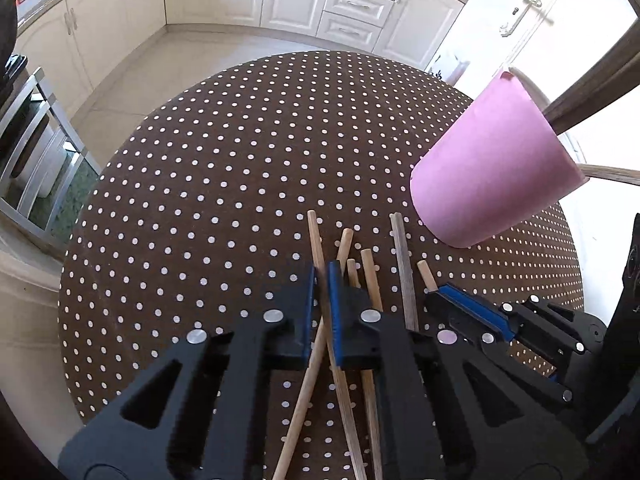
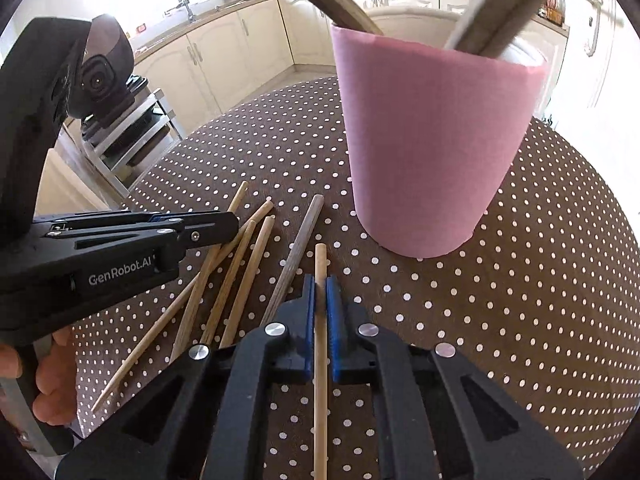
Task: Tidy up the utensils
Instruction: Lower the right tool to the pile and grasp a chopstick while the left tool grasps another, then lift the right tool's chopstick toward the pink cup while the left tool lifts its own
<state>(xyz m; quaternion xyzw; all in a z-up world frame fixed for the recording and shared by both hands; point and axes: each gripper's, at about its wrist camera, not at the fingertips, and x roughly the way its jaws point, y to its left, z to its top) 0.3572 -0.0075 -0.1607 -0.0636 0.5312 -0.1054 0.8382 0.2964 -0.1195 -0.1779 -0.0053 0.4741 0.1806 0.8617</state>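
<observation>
With both tools pinched onto sticks, I judge the pick-up step done and the carry to the pink cup [image 2: 436, 136] next. My right tool [image 2: 320, 312] is pressed together on one pale chopstick [image 2: 320, 264] running straight between its pads; my left tool [image 1: 320, 300] clamps another chopstick [image 1: 315, 236] at the loose pile [image 2: 236, 264] on the desk [image 1: 240, 160]. Next I must lift clear of the pile, tip each stick upright and drop it in. The cup stands just ahead of my right tool, with longer utensils already in it.
</observation>
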